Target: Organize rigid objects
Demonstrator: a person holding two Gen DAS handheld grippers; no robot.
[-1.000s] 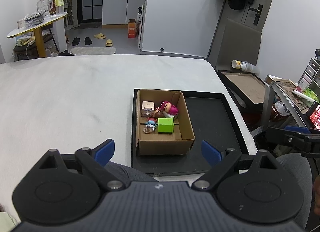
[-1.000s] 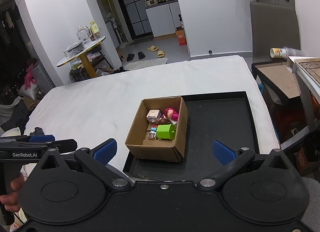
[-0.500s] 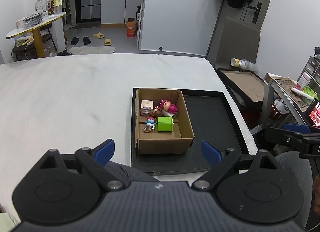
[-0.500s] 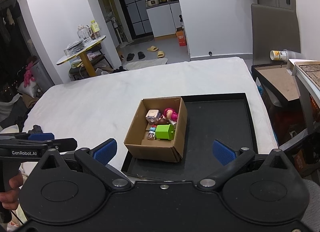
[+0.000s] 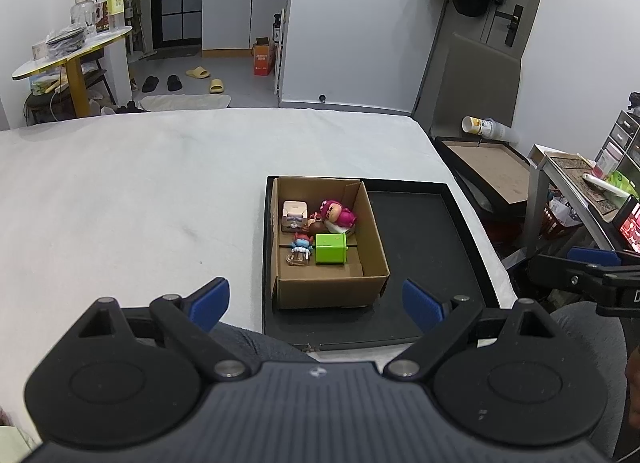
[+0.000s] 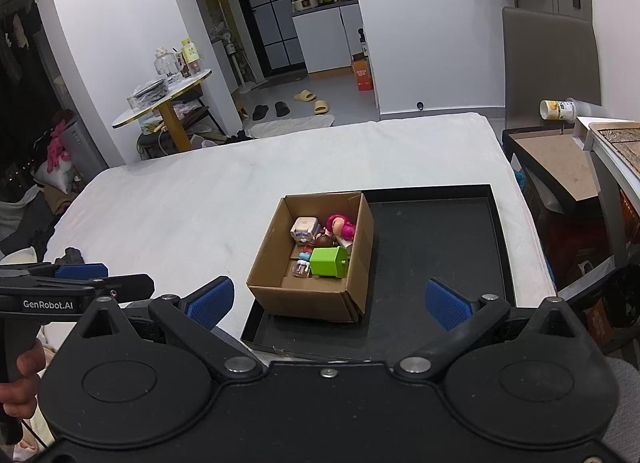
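I have the left tool (image 5: 316, 303) and right tool (image 6: 330, 299) both spread wide, gripping nothing, held back from the bed's (image 5: 140, 191) near edge. The cardboard box (image 5: 332, 289) fills the black tray's (image 5: 420, 239) left half at the bed's near right corner, with the green block (image 5: 330, 248), pink figure (image 5: 338, 215) and other small toys inside.

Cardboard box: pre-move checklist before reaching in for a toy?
1. Left tongs open, nothing held: ok.
2. Right tongs open, nothing held: ok.
3. Cardboard box upright, top open, inside black tray: ok.
4. Green block unobstructed from above: ok.
5. Pink-haired figurine free of neighbours: not ok, it touches other toys.
6. Tray's free half bare for placing: ok.
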